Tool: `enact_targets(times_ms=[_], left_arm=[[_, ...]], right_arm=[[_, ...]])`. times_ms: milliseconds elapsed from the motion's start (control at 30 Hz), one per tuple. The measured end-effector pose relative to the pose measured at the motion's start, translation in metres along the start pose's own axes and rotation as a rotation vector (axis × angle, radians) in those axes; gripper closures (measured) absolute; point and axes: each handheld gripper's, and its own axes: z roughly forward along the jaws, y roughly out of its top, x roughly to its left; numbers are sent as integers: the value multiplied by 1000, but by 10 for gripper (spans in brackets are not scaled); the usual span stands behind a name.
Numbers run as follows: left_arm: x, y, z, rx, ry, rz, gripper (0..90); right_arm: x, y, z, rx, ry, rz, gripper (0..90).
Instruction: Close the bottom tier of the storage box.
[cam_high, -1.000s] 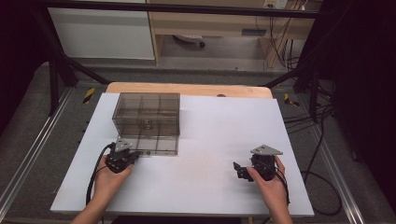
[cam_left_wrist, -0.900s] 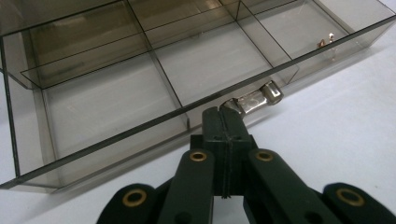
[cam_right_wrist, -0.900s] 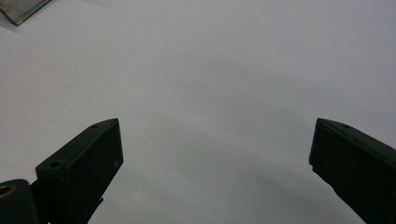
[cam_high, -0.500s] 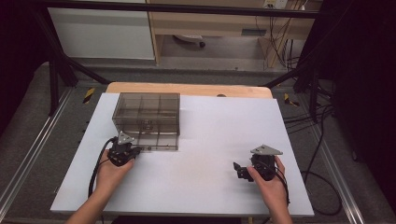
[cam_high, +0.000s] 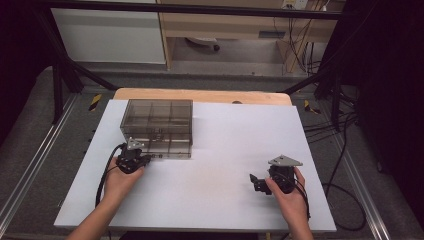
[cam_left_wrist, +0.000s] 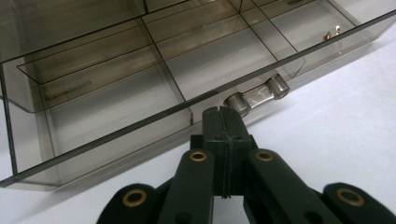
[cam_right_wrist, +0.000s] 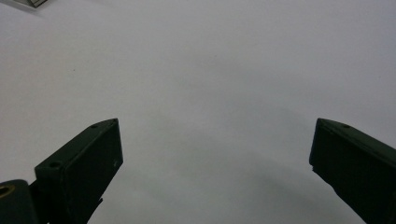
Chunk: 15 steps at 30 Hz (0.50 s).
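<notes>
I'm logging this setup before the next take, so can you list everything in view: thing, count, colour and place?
Compartment box: one, smoky clear plastic with dividers, far left part of the table.
Box handle: one, clear bar with two round posts, on the box's near wall, just ahead of the left tool's tips.
Small metal piece: one, shiny, inside a compartment; too small to identify.
Table: one, white top with a wooden far edge.
Cabinet: one, white, beyond the table.
Cables: several, black, on the floor at right.
Left tool: one, black, jaws shut, tips at the box's handle.
Right tool: one, black, jaws open over bare table.
Hands: two, one holding each tool.
</notes>
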Motion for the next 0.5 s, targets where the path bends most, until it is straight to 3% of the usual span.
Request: enact_targets(times_ms=[200,500], left_arm=[[3,2,2,3,-16,-32,900],[4,4,5,14,-11,-26,900]], right_arm=[[0,0,0,6,-2,4,35],[0,0,1,12,-5,14,38]])
